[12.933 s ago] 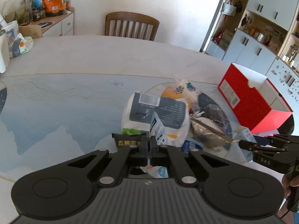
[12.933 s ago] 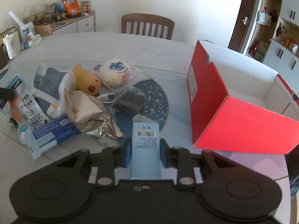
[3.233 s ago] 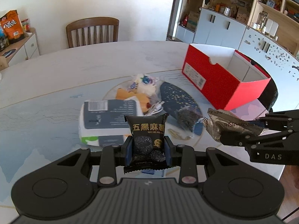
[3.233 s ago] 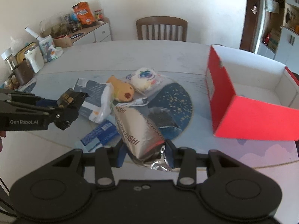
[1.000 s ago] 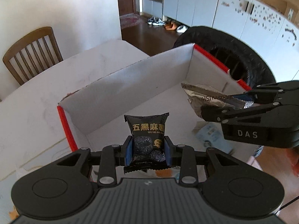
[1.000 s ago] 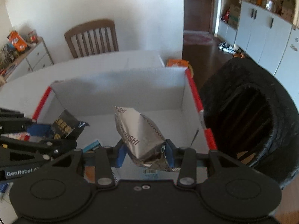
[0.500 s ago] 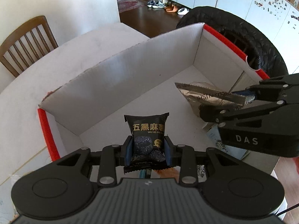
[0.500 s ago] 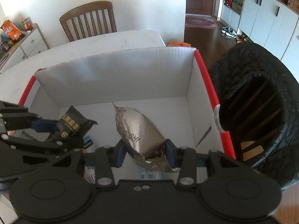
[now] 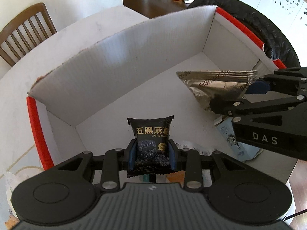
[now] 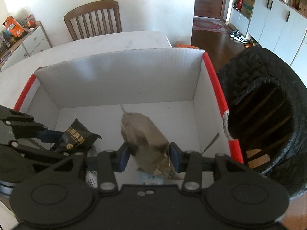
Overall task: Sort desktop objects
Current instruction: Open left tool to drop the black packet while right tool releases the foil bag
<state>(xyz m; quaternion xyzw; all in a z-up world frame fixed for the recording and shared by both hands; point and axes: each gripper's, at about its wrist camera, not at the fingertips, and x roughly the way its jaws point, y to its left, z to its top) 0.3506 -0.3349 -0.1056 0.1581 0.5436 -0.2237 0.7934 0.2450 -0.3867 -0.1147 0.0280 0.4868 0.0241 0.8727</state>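
**Both tongs over the red box, each with a snack packet**

Over the open red box (image 9: 31, 115), your left tongs (image 9: 152, 154) are clamped on a black snack packet (image 9: 150, 137): the blue pads press its lower half from both sides, and its top with the gold lettering stands upright above the fingers. The packet hangs over the white floor of the box, near the near wall.

Your right tongs (image 10: 149, 158) are set a little wider, and the silver foil bag (image 10: 145, 138) sits between them. In the right wrist view the bag is blurred, and the left pad seems to stand just off its side, so whether the grip still bites cannot be told. In the left wrist view the same bag (image 9: 214, 84) juts out level from the fingers, at the right side of the box.

A pale blue carton (image 9: 236, 140) lies on the box floor under the right tongs. The box stands on the white table (image 10: 115, 42), with a black woven basket (image 10: 268, 124) just beside its right wall and a wooden chair (image 10: 94, 19) at the far side.

Against half a second ago, both tools sit slightly lower in the box, and the foil bag has gone from sharp to smeared.
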